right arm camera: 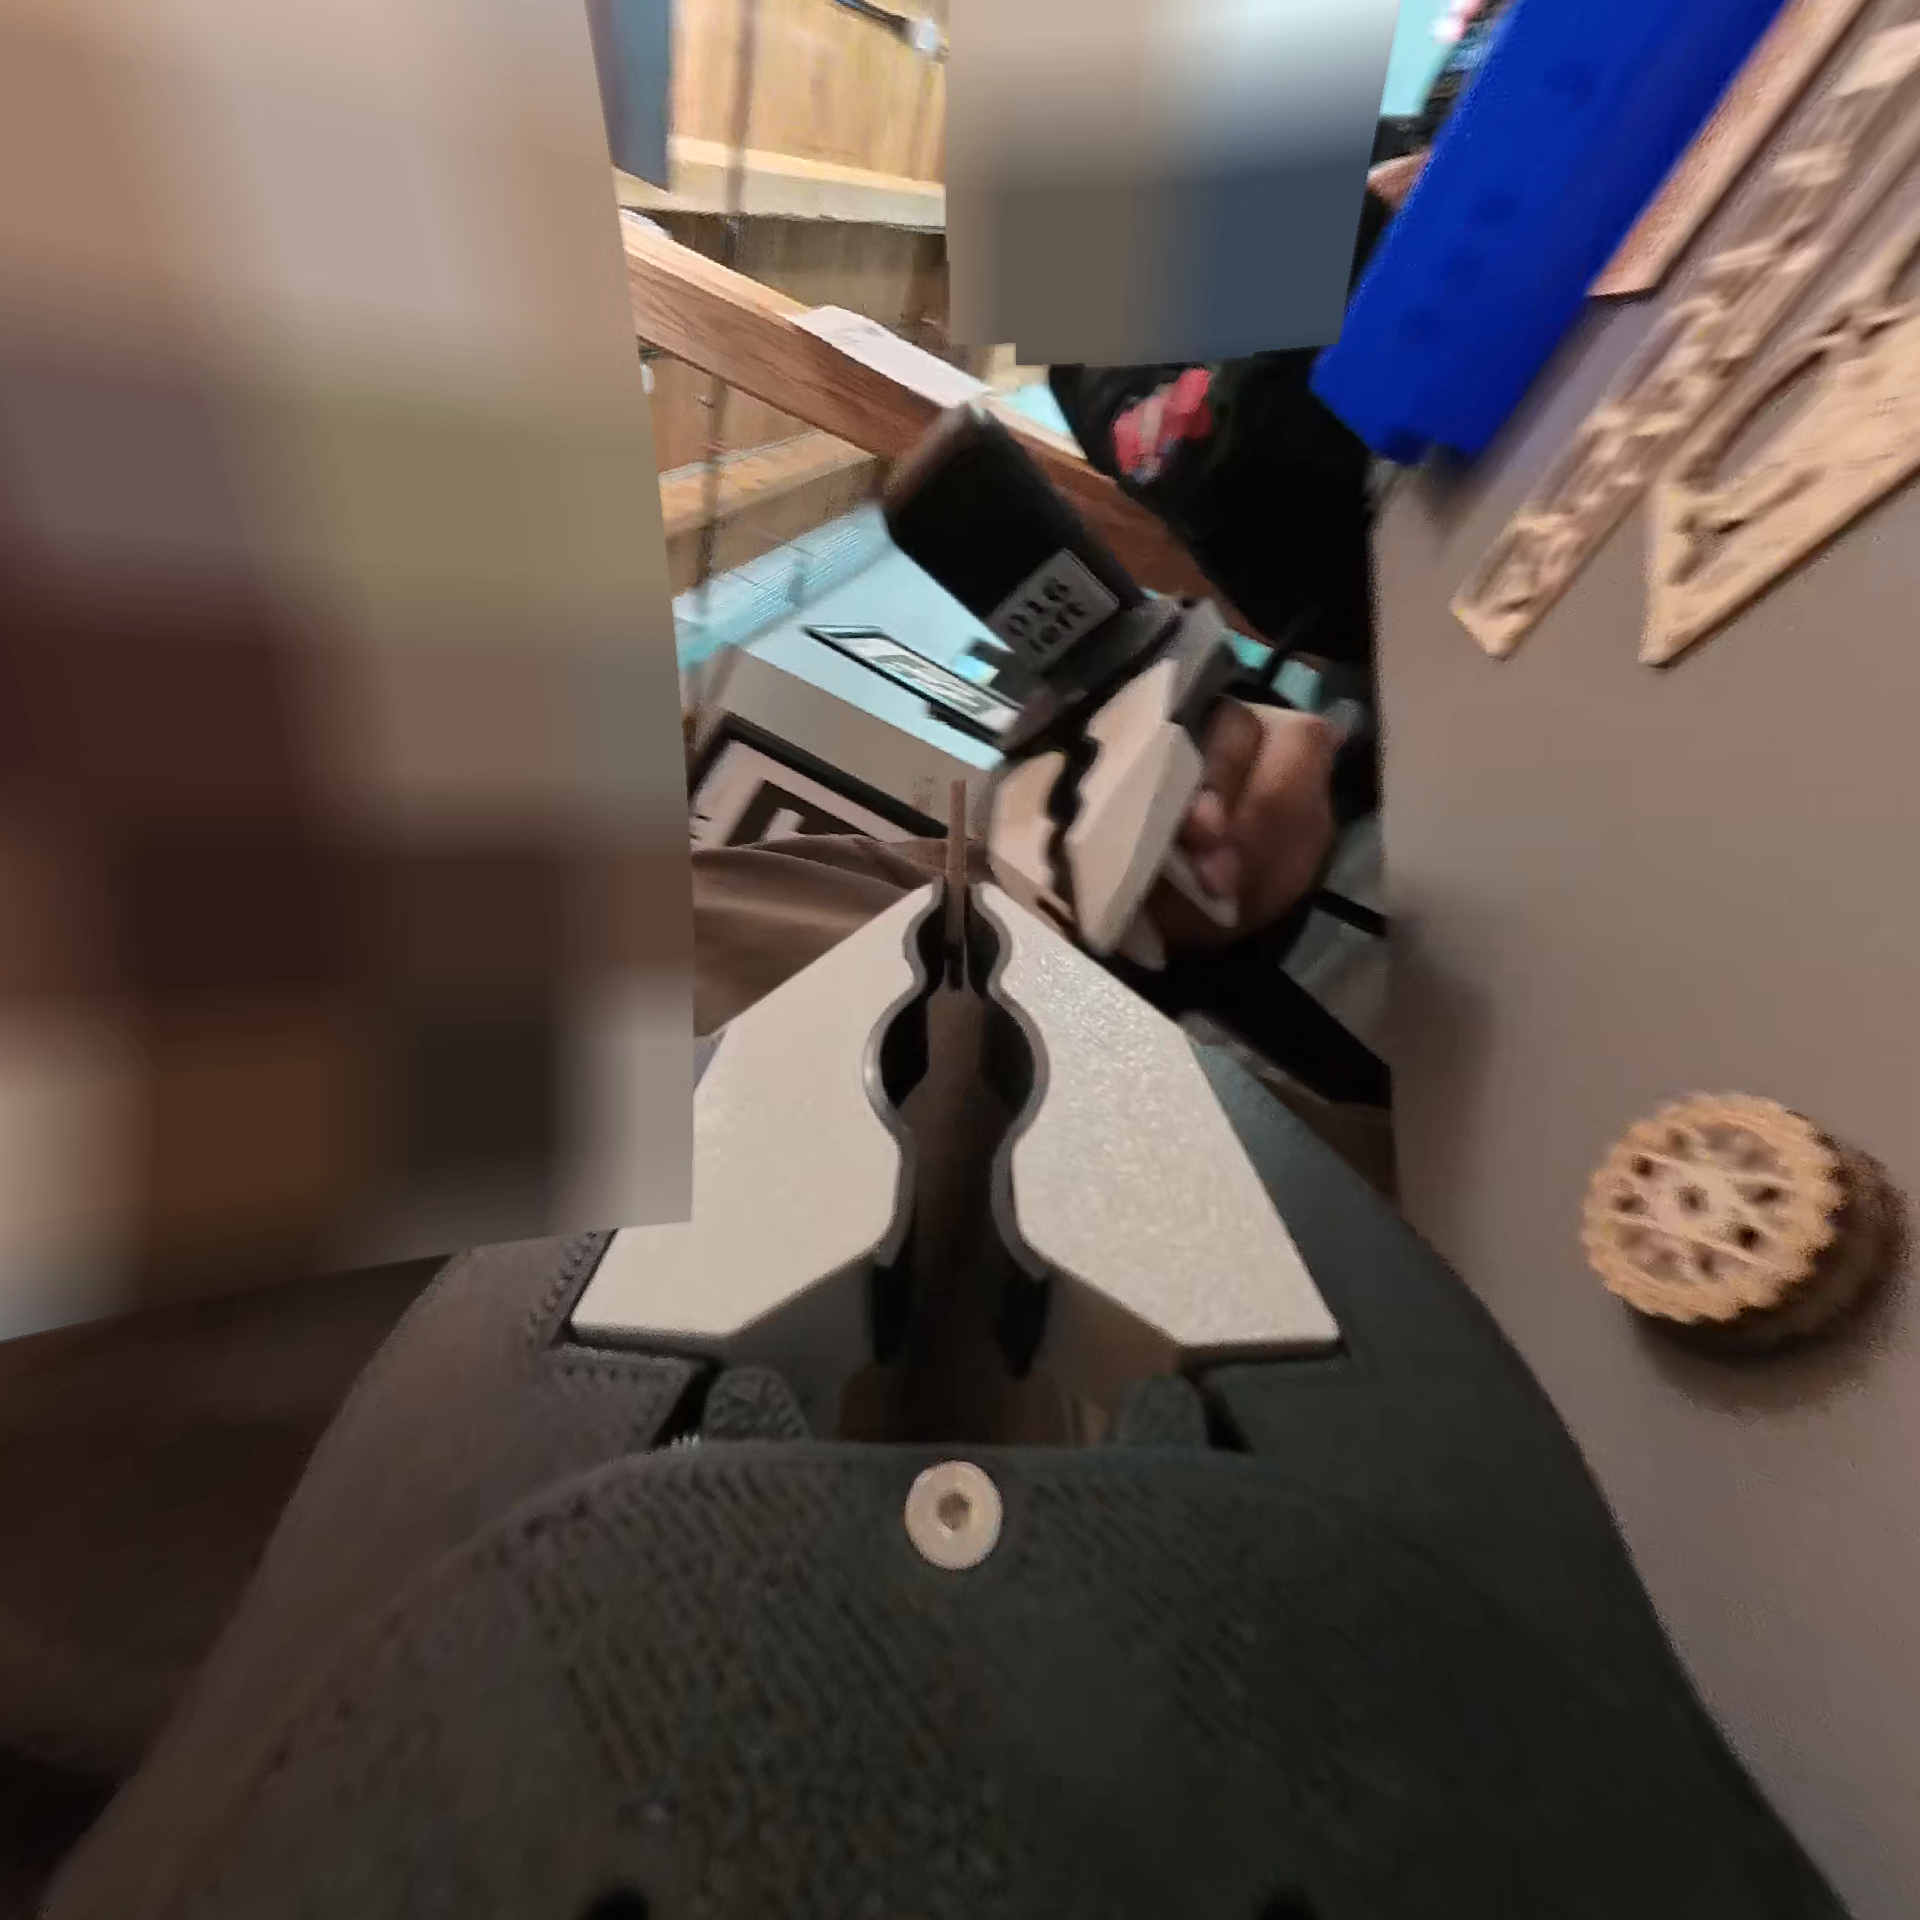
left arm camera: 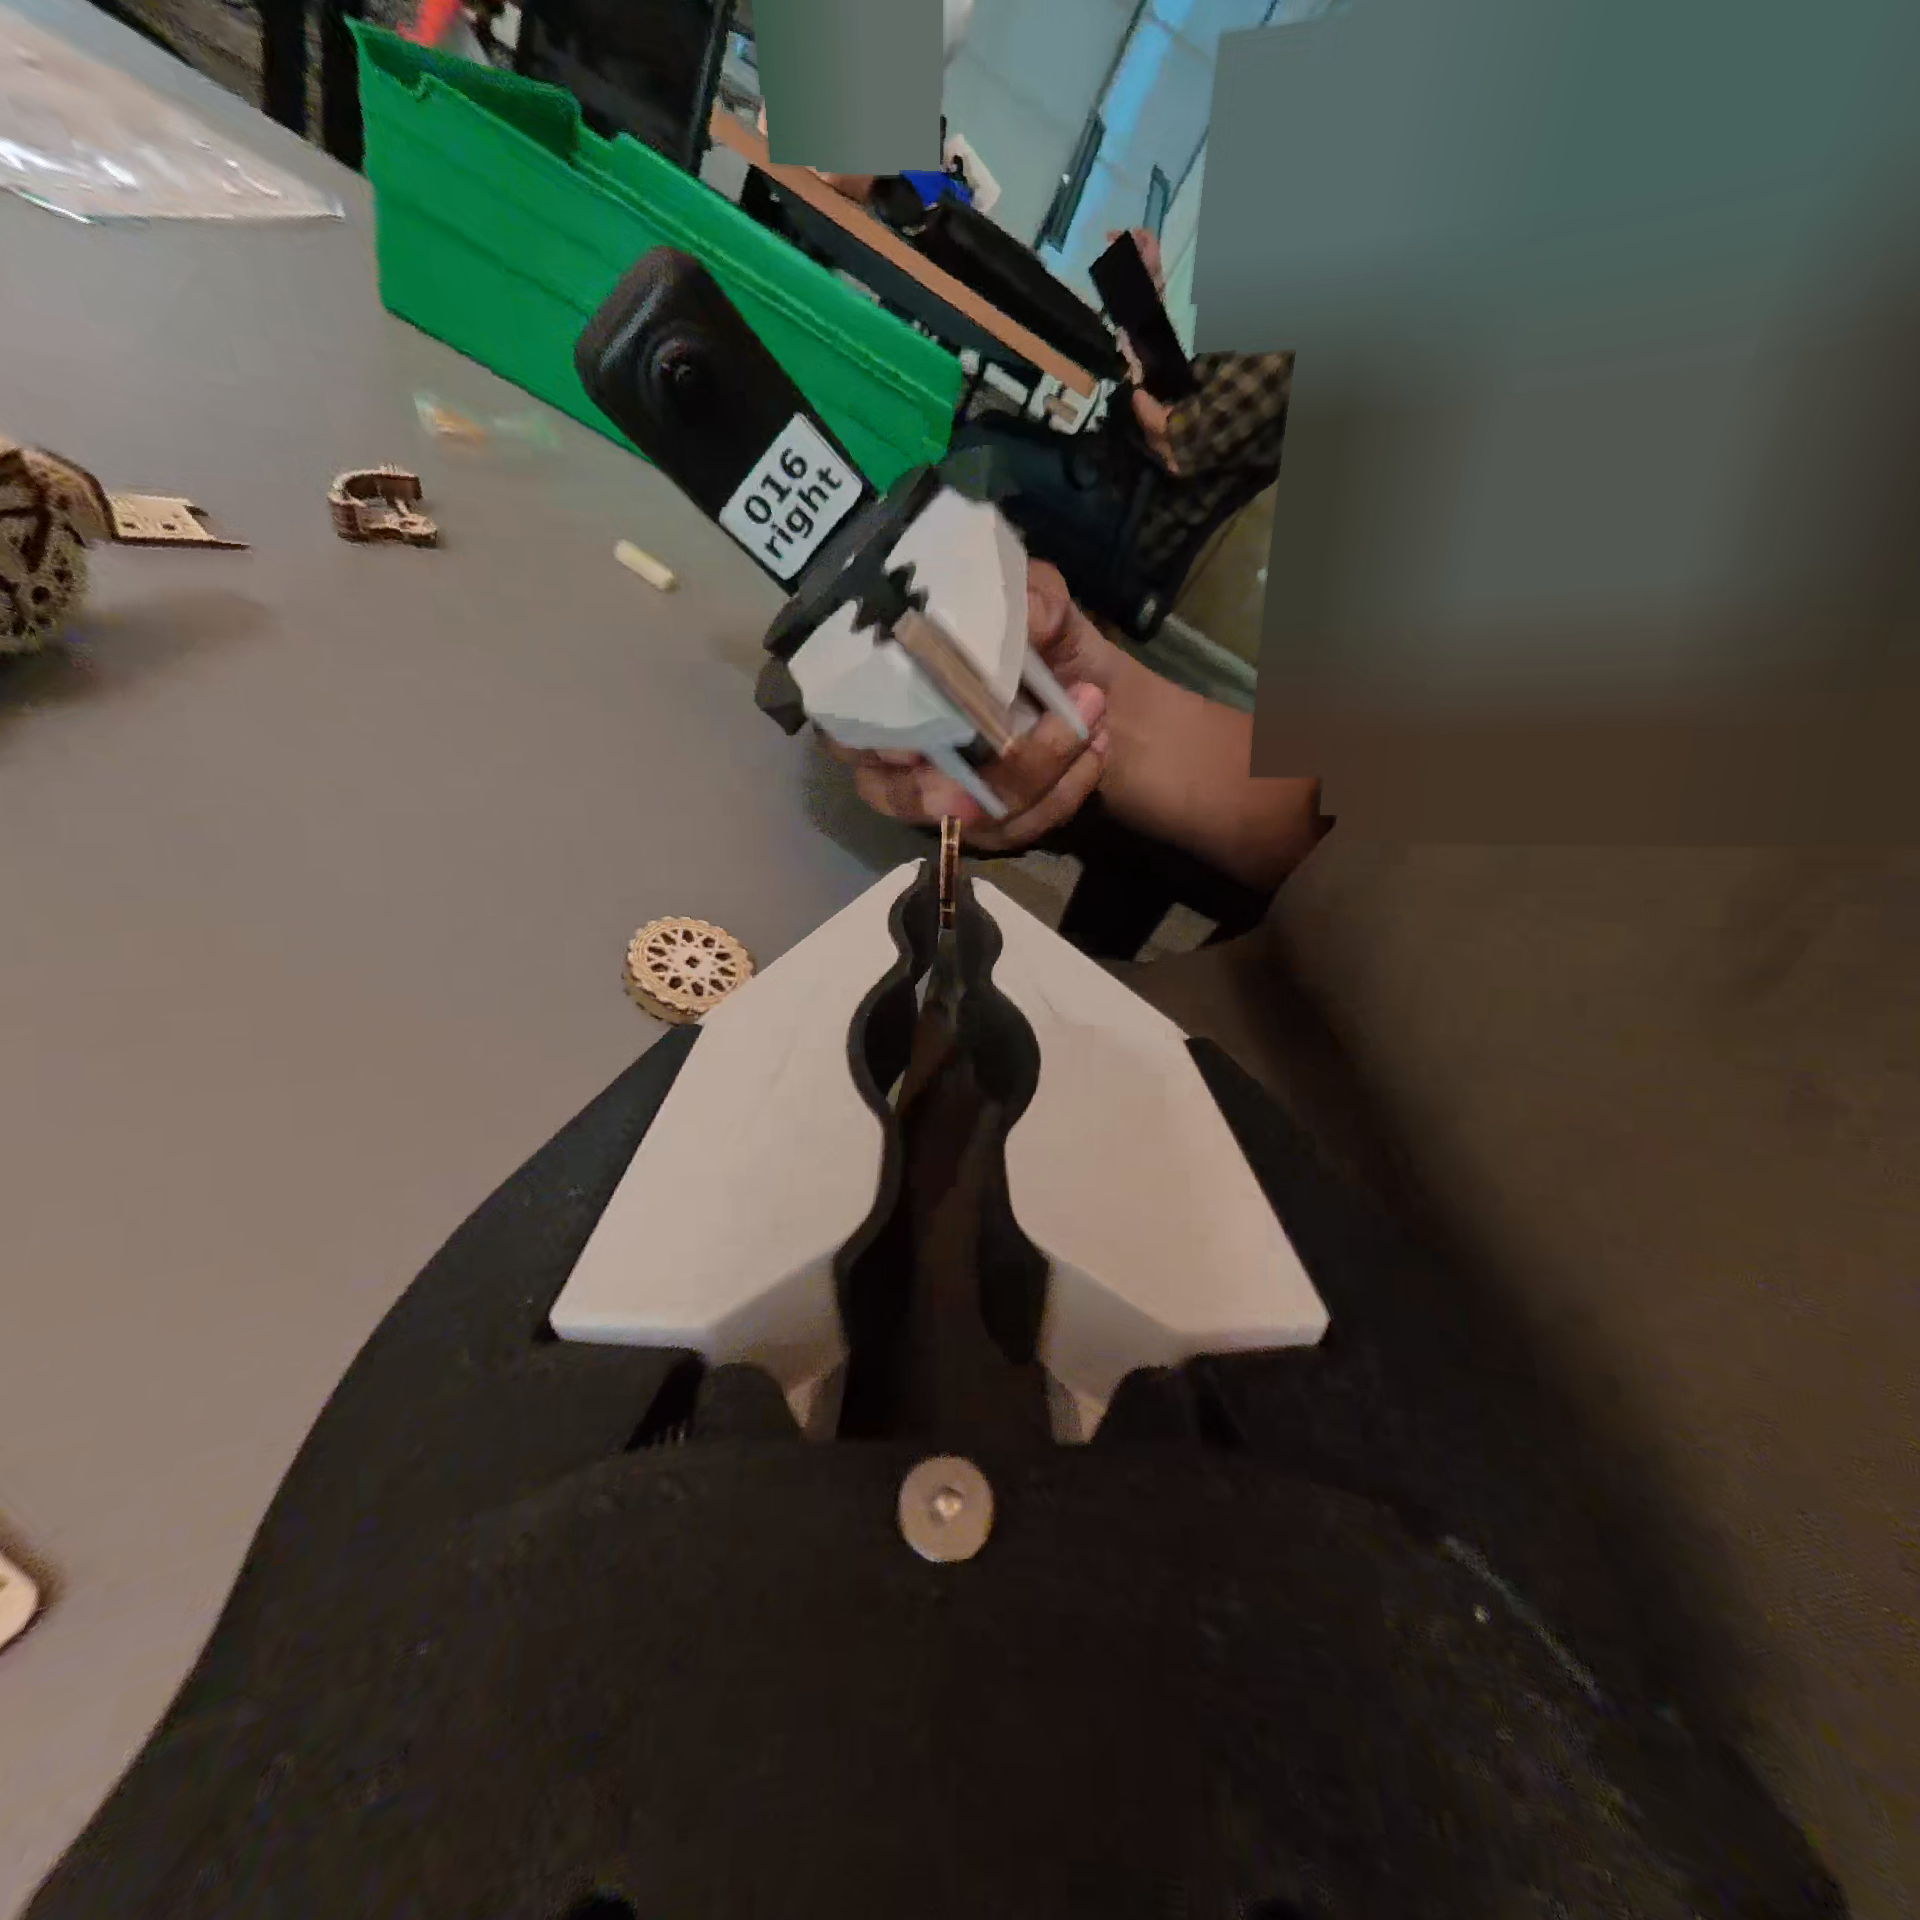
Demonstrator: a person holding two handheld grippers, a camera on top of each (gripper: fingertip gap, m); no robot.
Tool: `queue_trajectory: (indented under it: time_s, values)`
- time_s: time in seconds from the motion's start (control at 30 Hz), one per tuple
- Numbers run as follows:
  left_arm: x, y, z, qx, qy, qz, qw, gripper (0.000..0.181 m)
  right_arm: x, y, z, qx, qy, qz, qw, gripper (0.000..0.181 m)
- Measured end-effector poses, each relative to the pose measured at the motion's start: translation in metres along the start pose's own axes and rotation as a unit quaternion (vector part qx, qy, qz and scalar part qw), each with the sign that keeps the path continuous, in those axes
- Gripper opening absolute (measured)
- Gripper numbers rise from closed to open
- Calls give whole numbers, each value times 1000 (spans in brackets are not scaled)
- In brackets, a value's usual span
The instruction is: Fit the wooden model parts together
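Observation:
My left gripper [left arm camera: 948,888] is shut on a thin flat wooden part [left arm camera: 949,854], seen edge-on and sticking out past the fingertips. My right gripper [right arm camera: 956,906] is shut on a thin wooden part [right arm camera: 957,831], also edge-on. Both grippers are held in the air by the table's edge, facing each other and apart. The right gripper shows in the left wrist view [left arm camera: 902,649]. The left gripper shows in the right wrist view [right arm camera: 1103,823]. A round wooden wheel [left arm camera: 689,968] lies flat on the grey table [left arm camera: 312,790] and also shows in the right wrist view [right arm camera: 1733,1228].
A partly built wooden model [left arm camera: 42,551], a small curved wooden piece [left arm camera: 382,507] and a short pale peg [left arm camera: 644,566] lie on the far table. A green box [left arm camera: 582,249] stands behind them. Wooden part sheets [right arm camera: 1714,343] and a blue object [right arm camera: 1507,229] lie at the right.

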State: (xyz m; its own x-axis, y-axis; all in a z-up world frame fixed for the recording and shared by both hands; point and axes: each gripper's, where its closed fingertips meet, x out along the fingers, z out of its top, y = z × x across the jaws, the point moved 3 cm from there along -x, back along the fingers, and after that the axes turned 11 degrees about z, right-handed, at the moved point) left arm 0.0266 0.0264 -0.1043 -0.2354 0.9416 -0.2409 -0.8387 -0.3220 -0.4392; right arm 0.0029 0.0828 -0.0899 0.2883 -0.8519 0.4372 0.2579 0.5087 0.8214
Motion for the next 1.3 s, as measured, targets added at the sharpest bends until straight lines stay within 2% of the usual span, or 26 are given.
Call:
queue_trajectory:
  time_s: [0.03,0.17,0.23,0.27,0.33,0.43,0.47,0.63,0.73,0.83,0.97,1.03,1.13,1.3]
  values:
    - [0,0,3,-12,-7,-4,1000,2,-3,-5,-1,-7,6,-21,1000,1]
    - [-1,7,4,-14,-10,16,1000,1,-10,0,8,-9,-19,-10,1000,1]
    - [-1,14,2,-5,-9,38,999,2,-20,3,17,-30,-35,-30,998,1]
    - [-1,18,2,-3,-13,52,999,2,-28,2,23,-45,-47,-55,996,0]
    - [-3,26,3,1,-20,73,997,1,-51,-7,37,-82,-73,-153,982,0]
    - [-3,36,1,4,-14,101,995,1,-98,-32,49,-122,-76,-352,925,0]
    - [-3,37,0,4,-12,103,995,1,-109,-39,49,-122,-68,-399,906,1]
    - [-1,37,-3,-2,-3,95,995,1,-116,-59,42,-93,-40,-458,883,4]
    - [1,39,-6,4,4,102,995,1,-113,-63,40,-97,-22,-460,883,28]
    - [1,40,-6,12,4,107,994,1,-117,-57,48,-133,-34,-474,870,40]
    - [2,40,-7,19,6,111,994,1,-129,-38,62,-208,-37,-518,829,40]
    - [2,40,-7,19,7,110,994,1,-126,-27,67,-244,-38,-521,817,40]
    - [4,40,-8,16,8,107,994,1,-105,-10,68,-300,-23,-480,824,36]
    - [10,38,-10,2,17,91,996,1,-59,0,50,-374,56,-407,832,27]
